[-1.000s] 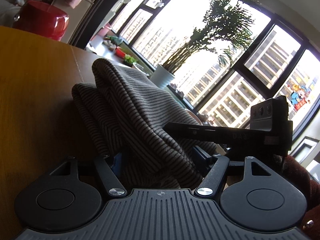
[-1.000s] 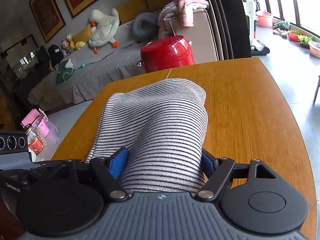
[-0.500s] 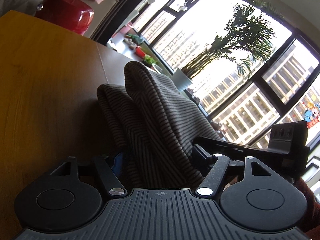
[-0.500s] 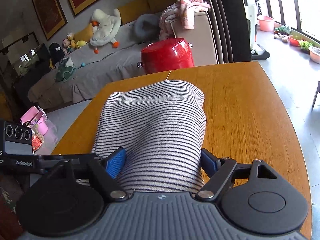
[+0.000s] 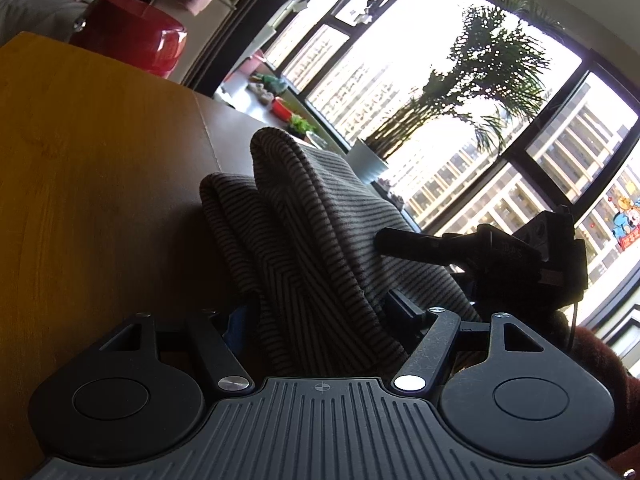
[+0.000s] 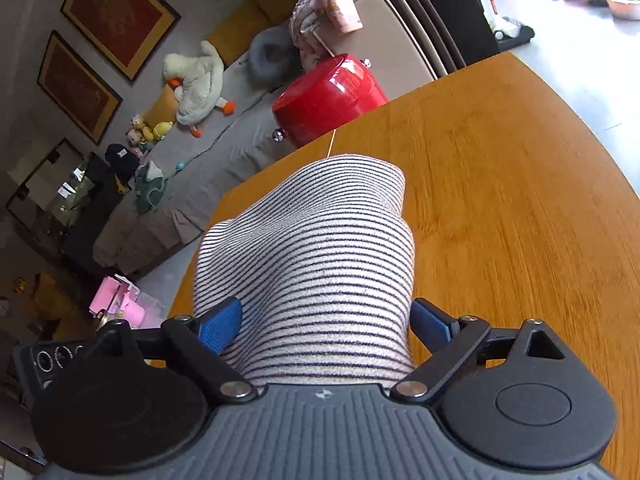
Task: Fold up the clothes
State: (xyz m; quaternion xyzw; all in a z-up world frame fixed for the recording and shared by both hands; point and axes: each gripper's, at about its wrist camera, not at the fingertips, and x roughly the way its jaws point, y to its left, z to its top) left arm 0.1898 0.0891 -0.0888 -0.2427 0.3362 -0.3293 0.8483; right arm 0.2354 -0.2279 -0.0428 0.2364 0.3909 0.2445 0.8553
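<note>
A black-and-white striped knit garment (image 6: 316,248) lies bunched on the wooden table (image 6: 512,208). My right gripper (image 6: 324,320) is shut on its near end; the cloth fills the gap between the blue pads (image 6: 220,322). In the left wrist view the same garment (image 5: 304,216) looks dark and stands up in folds. My left gripper (image 5: 316,320) is shut on it, the fingertips buried in cloth. The right gripper's body (image 5: 520,256) shows close at the right in the left wrist view.
A red pot (image 6: 328,100) sits beyond the table's far edge, also in the left wrist view (image 5: 132,40). A sofa with soft toys (image 6: 196,80) is behind. Large windows and a potted palm (image 5: 460,92) are to the right. The table edge curves at right.
Both grippers have swung with the garment still held. The left view has turned so the cloth sits more to the right; the right view has tilted and moved nearer the table's far edge.
</note>
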